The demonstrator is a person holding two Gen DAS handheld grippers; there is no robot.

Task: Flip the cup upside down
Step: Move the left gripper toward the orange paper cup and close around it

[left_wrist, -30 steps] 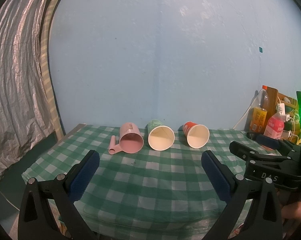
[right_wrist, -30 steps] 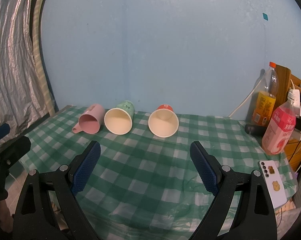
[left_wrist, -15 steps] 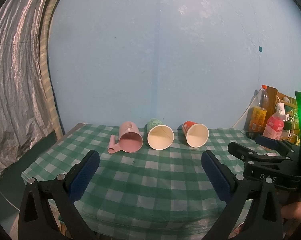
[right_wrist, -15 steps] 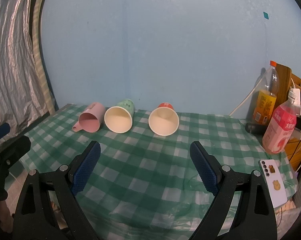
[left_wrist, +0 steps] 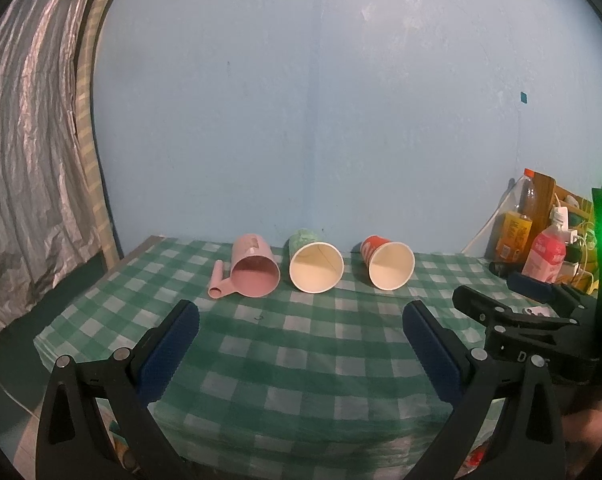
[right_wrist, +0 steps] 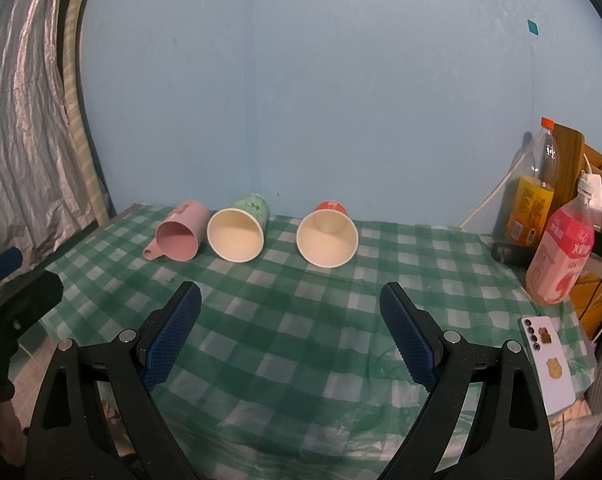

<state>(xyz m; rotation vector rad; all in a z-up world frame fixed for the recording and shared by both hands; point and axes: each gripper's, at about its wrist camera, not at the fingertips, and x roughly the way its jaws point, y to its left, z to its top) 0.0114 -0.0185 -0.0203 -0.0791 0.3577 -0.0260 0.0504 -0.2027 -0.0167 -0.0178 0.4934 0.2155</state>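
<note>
Three cups lie on their sides, mouths toward the tool: pink mug (left_wrist: 254,270), green paper cup (left_wrist: 315,260), red paper cup (left_wrist: 388,261). All sit ahead of the fingertips, untouched.

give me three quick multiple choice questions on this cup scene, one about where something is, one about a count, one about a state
1. Where is the pink mug relative to the green paper cup?
A. to its left
B. to its right
C. stacked inside it

2. How many cups lie on the checked tablecloth?
A. two
B. three
C. five

3. What state is the red paper cup in?
A. upright
B. upside down
C. on its side, mouth toward the camera

Answers:
1. A, the mug is leftmost in the row.
2. B, the pink mug, green cup and red cup.
3. C, its pale inside faces both cameras; the left gripper and right gripper are open and hold nothing.
</note>
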